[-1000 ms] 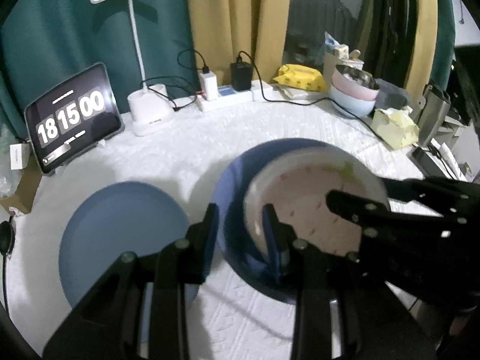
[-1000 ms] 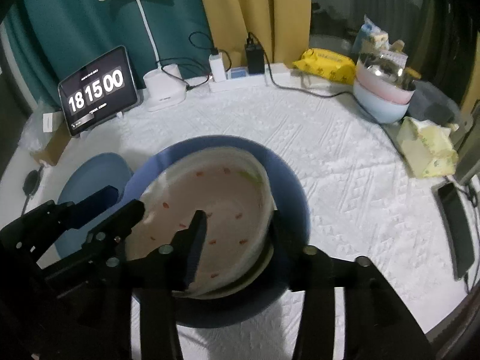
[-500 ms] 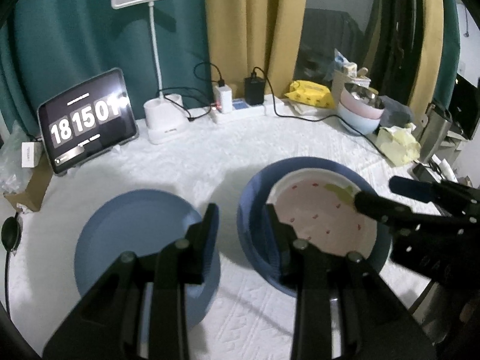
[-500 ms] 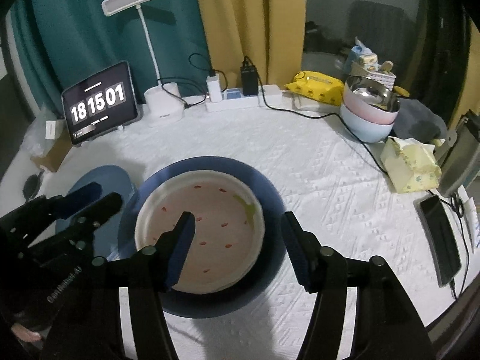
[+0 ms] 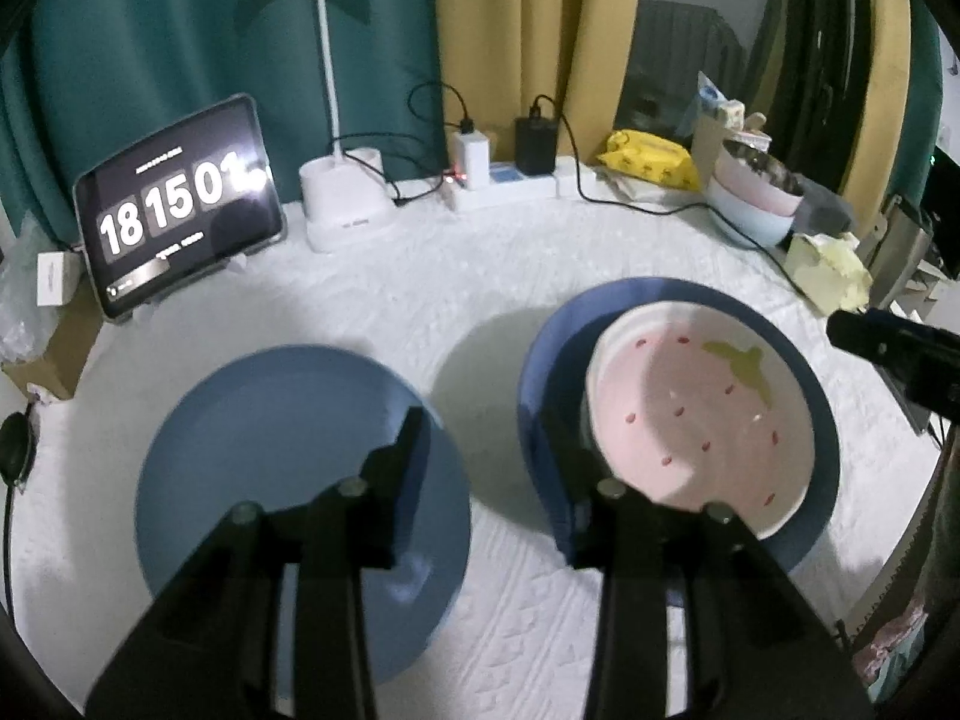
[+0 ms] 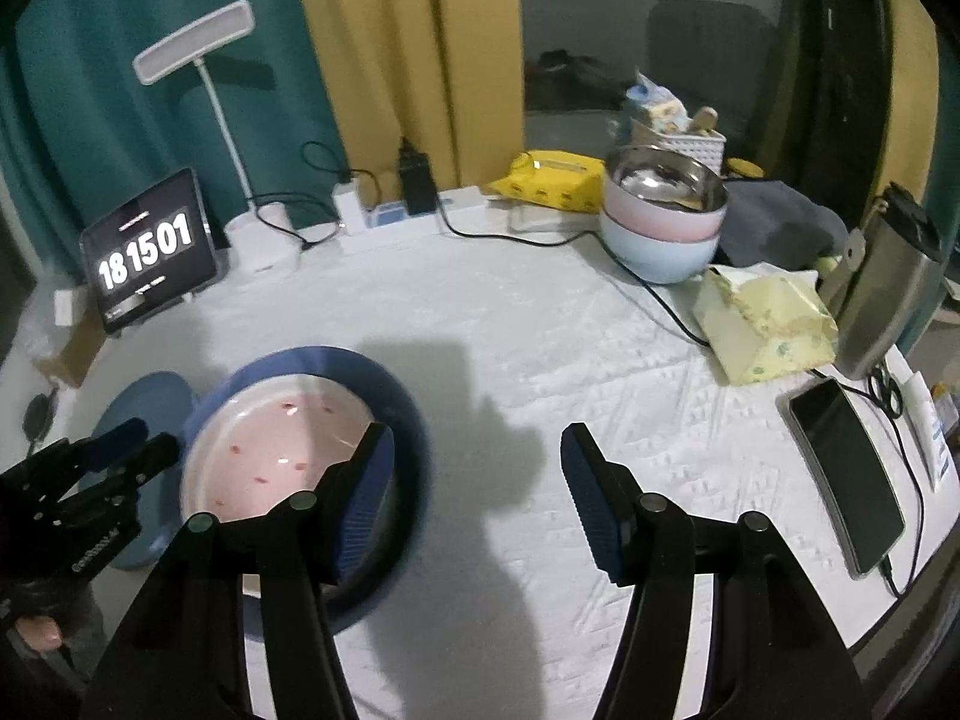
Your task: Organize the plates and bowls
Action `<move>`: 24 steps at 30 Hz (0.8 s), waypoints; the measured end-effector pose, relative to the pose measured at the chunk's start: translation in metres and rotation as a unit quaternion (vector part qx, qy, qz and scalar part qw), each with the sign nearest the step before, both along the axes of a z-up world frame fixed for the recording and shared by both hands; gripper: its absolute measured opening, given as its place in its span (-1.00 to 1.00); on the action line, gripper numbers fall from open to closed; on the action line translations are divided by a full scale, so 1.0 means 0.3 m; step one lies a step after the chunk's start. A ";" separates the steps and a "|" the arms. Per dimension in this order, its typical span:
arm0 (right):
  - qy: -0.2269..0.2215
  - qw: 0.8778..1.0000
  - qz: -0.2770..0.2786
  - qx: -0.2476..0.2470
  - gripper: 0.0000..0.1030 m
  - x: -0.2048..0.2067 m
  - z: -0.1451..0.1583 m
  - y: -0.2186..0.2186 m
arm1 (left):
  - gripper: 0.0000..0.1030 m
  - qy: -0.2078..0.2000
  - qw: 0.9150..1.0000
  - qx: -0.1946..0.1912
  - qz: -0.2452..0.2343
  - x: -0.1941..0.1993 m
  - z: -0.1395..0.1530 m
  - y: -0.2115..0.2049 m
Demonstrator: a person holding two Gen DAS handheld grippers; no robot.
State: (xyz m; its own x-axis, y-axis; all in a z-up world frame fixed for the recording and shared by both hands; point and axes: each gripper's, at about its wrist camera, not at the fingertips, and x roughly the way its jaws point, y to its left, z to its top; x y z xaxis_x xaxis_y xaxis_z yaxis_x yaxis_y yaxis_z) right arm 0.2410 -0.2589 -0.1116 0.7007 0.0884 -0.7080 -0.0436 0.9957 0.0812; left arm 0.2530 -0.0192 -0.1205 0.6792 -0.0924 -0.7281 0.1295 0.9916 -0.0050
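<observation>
A white quilted cloth [image 6: 540, 360] covers the table, backed by teal curtains [image 5: 150, 30] and mustard curtains [image 6: 408, 48]. Taking the tablet clock [image 5: 177, 204] reading 18 15 01 as the landmark: just to its right stands a white desk lamp [image 5: 345, 204], then a power strip [image 5: 510, 186] with chargers plugged in, then a yellow packet [image 6: 549, 183]. Far to its right, at the table's back edge, sit stacked bowls [image 6: 660, 222], a steel one on top of pink and pale blue. Near them lie a pale yellow tissue pack [image 6: 765, 318] and a dark phone [image 6: 846, 474].

In front of the clock lies an empty blue plate [image 5: 288, 456]. To its right a darker blue plate [image 5: 816, 420] carries a pink strawberry-patterned dish [image 5: 696, 420].

The left gripper [image 5: 486, 450] is spread wide, holding nothing, above the gap between the two plates. The right gripper [image 6: 474, 480] is likewise spread and empty, right of the dish.
</observation>
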 end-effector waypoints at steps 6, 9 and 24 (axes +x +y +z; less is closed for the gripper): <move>0.019 1.000 0.011 0.003 -0.19 0.023 -0.061 -0.026 | -0.27 0.013 1.000 0.012 -0.007 0.023 -0.033 -0.022; 0.027 0.999 0.019 0.002 -0.29 0.034 -0.090 -0.023 | -0.26 0.015 1.000 0.018 -0.010 0.033 -0.047 -0.029; 0.031 0.998 0.034 0.045 -0.44 0.056 -0.124 -0.056 | -0.25 0.004 0.999 0.030 -0.015 0.045 -0.059 -0.037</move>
